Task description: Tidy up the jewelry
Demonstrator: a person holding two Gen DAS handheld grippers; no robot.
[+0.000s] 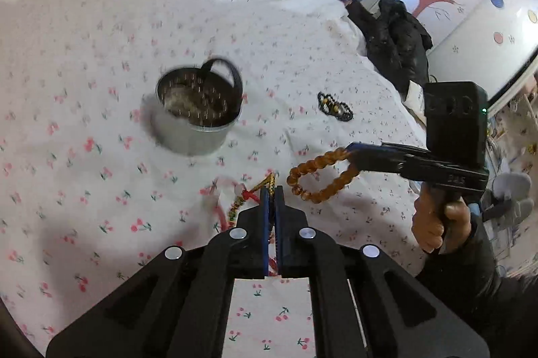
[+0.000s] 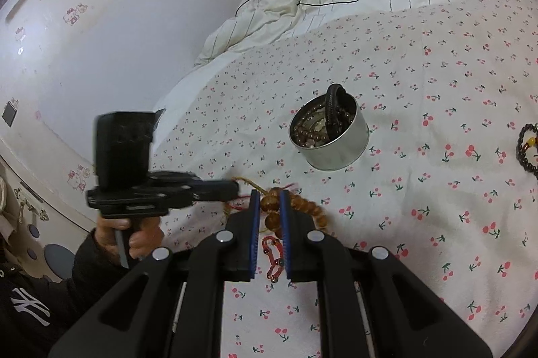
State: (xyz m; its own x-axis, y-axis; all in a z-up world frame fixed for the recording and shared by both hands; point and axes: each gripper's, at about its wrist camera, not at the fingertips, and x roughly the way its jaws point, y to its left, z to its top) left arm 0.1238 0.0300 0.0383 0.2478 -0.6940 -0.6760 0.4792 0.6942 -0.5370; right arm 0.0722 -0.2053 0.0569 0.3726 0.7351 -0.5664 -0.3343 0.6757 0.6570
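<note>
On the bed:
Left gripper: clamped on cord
Right gripper: pinching amber beads
Tin: holds bracelets

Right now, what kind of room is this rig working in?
Most likely a child's bedroom: work happens on a bed with a cherry-print sheet, a rumpled striped duvet behind, and a wardrobe with tree decals.

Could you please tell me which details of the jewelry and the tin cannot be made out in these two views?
- Tin: left wrist view, contents smeared by motion blur.
- Dark bead bracelet: right wrist view, cut off by the right edge.
- Red and gold cord: left wrist view, its lower part hidden behind the left gripper.
- Amber bead bracelet: right wrist view, partly hidden by the right gripper.
</note>
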